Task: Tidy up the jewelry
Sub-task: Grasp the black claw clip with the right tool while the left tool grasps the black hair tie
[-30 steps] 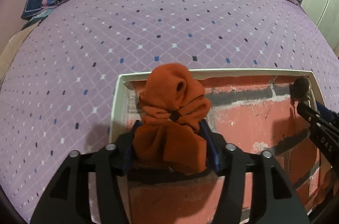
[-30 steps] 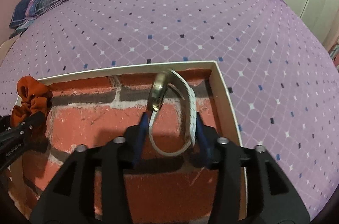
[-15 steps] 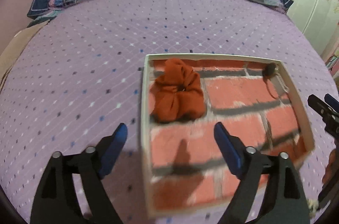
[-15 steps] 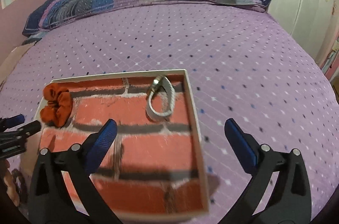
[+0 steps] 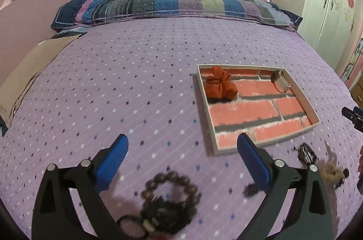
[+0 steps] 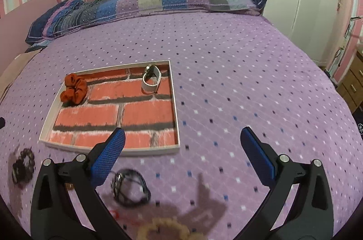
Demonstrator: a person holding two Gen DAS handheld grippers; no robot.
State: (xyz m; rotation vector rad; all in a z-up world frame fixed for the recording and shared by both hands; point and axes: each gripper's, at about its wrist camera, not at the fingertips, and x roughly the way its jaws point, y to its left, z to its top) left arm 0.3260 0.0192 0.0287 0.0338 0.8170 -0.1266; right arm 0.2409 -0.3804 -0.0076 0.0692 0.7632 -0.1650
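Note:
A shallow white-rimmed tray (image 5: 205,113) (image 6: 136,150) with a brick-pattern floor lies on the purple bed. In its far corners lie an orange scrunchie (image 5: 219,85) (image 6: 73,88) and a white-strapped watch (image 5: 280,80) (image 6: 150,79). My left gripper (image 5: 181,138) hovers left of the tray's near end, its jaws opening, with nothing gripped. A brown bead bracelet (image 5: 170,190) (image 6: 23,164) lies on the bed below it. My right gripper (image 6: 183,131) is open and empty off the tray's near right corner. A dark watch (image 6: 129,185) (image 5: 307,152) and a blurred pale beaded piece (image 6: 163,228) lie near it.
A patchwork pillow (image 5: 170,4) runs along the bed's far end under a striped wall. A beige cloth (image 5: 29,65) lies at the left edge. A white wardrobe (image 6: 306,1) and wooden drawers (image 6: 354,81) stand to the right of the bed.
Both grippers let go, the left of the scrunchie and the right of the white watch, opened wide, and drew back and up from the tray. Loose jewelry on the bed came into view.

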